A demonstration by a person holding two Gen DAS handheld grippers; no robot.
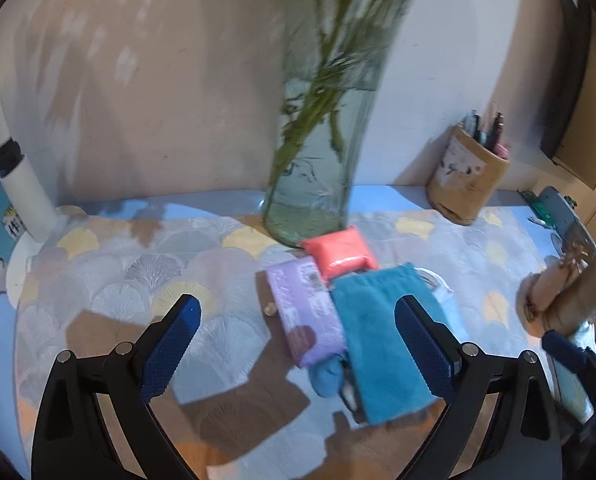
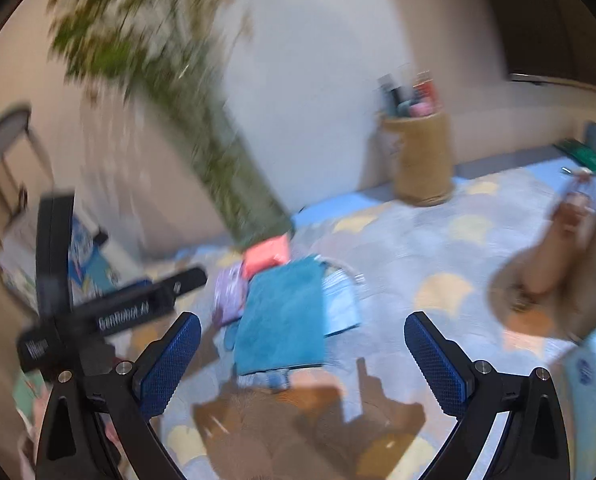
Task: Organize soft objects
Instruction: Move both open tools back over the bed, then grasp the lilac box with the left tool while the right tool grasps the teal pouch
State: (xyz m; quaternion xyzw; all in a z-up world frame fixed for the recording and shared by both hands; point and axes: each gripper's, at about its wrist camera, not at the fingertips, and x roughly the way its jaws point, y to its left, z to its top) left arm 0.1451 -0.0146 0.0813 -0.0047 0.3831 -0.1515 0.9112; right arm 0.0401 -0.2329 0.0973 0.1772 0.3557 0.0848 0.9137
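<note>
Lying flat on the patterned cloth (image 1: 110, 276) covering the counter: a teal towel (image 1: 382, 340), sitting between and just ahead of the spread fingers of the left tool (image 1: 298, 344), nearer its right finger, which is overlapping the towel's edge in that view. Touching the towel's left side, a lilac packet (image 1: 306, 312); at its far end, a coral pouch (image 1: 340, 254), pressing against the base of a glass vase (image 1: 318, 168) holding green stems. Peeking out from under the near end, a small blue soft thing (image 1: 328, 374); poking out on the right, a pale blue item (image 1: 444, 294), too hidden to name.

Hanging open and holding nothing, the left tool, both blue pads apart above the cloth.

Hovering likewise open and empty, the right tool (image 2: 302, 360), with the same teal towel (image 2: 282, 320) lying ahead of it, closer to its left finger than its right and not touching either. Blurring heavily in the right wrist view.

Standing well apart toward the back right, by the wall, a woven pen holder (image 1: 468, 184) full of pens. Showing at the left of the right wrist view, the black frame of the other tool.
</note>
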